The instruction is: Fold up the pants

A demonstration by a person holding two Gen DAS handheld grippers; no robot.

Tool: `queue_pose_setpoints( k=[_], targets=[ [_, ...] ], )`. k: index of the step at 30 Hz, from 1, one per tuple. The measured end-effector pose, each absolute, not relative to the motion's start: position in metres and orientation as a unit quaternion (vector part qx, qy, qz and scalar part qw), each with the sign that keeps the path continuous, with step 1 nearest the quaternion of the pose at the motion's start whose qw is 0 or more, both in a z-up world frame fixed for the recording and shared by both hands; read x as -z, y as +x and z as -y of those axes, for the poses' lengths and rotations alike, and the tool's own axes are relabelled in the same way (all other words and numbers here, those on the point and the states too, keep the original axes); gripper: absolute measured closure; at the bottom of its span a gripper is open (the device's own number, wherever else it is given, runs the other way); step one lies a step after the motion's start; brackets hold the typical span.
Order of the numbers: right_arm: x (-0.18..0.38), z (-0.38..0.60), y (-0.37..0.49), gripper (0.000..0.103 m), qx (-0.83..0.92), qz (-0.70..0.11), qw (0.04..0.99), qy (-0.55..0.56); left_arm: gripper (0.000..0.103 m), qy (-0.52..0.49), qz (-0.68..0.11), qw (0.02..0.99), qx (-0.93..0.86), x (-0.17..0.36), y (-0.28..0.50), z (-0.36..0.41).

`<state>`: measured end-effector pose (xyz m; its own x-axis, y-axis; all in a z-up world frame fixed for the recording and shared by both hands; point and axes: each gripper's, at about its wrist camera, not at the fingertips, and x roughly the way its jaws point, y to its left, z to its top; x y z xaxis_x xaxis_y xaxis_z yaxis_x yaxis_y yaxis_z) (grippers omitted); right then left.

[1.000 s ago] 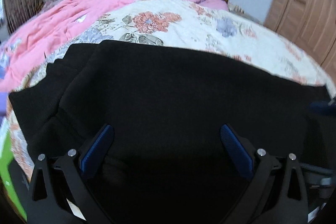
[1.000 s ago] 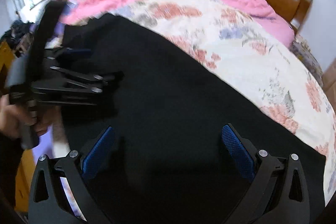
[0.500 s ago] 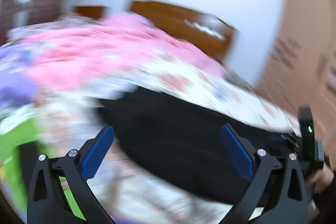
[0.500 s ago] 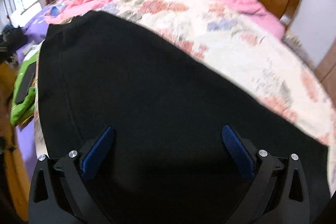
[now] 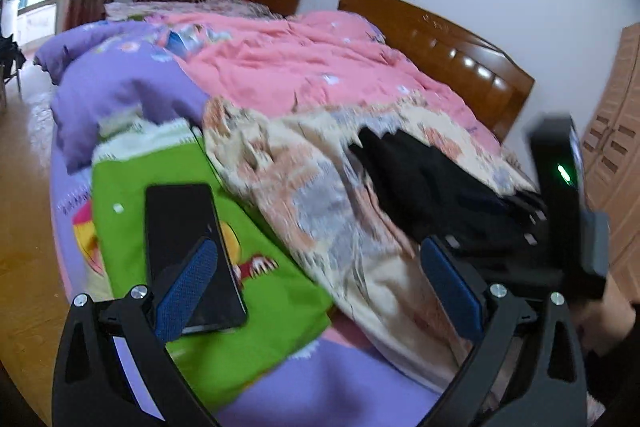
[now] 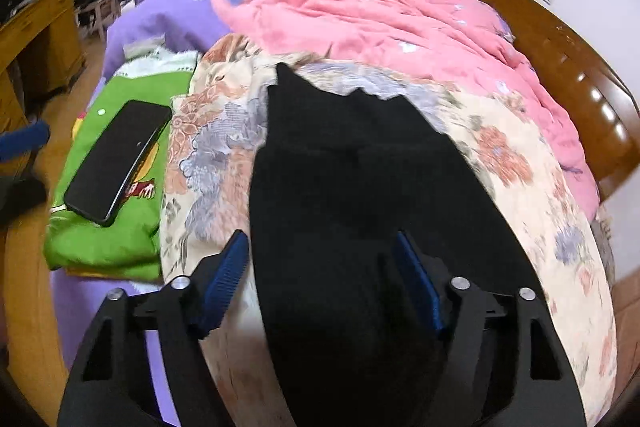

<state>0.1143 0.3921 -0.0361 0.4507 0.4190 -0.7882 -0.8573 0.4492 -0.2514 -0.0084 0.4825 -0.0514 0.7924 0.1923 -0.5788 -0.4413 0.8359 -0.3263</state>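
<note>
Bedroom; bed (image 6: 560, 235) is carrying a floral quilt (image 6: 216, 155) with a pink duvet (image 6: 360, 11) behind it. Black pants (image 6: 360, 187) are lying on the floral quilt, running lengthwise toward the right gripper (image 6: 322, 279). Its jaws are standing apart around the near pants edge, gripping nothing. Left gripper (image 5: 318, 285) is hovering released over the bed's edge, above a phone (image 5: 188, 247) on green cloth (image 5: 272, 303). The quilt around the pants is lying bare.
</note>
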Motion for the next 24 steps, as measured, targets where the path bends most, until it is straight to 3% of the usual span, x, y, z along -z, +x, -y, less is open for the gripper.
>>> queue_pose_setpoints(
  k=[10,11,13,16,20,24],
  targets=[
    [0.052,-0.413,0.117,0.041,-0.4,-0.342,0.772,-0.355,0.002,-0.243,-0.303,0.908,-0.155,0.081,-0.006,-0.478],
    [0.053,-0.413,0.116,0.045,-0.399,-0.336,0.774,-0.358,0.002,-0.246,-0.302,0.908,-0.153,0.08,-0.006,-0.478],
    [0.048,-0.409,0.119,0.063,-0.398,-0.336,0.782,-0.343,0.002,-0.248,-0.3,0.909,-0.149,0.078,-0.005,-0.476],
    [0.028,-0.386,0.132,0.079,-0.427,-0.344,0.796,-0.258,0.002,-0.244,-0.299,0.911,-0.144,0.074,-0.003,-0.472],
    [0.009,-0.362,0.145,0.083,-0.443,-0.339,0.81,-0.184,0.002,-0.273,-0.286,0.913,-0.101,0.061,0.011,-0.473],
    [0.007,-0.353,0.147,0.083,-0.452,-0.334,0.811,-0.162,0.002,-0.378,-0.271,0.885,0.016,0.055,0.057,-0.495]
  ],
)
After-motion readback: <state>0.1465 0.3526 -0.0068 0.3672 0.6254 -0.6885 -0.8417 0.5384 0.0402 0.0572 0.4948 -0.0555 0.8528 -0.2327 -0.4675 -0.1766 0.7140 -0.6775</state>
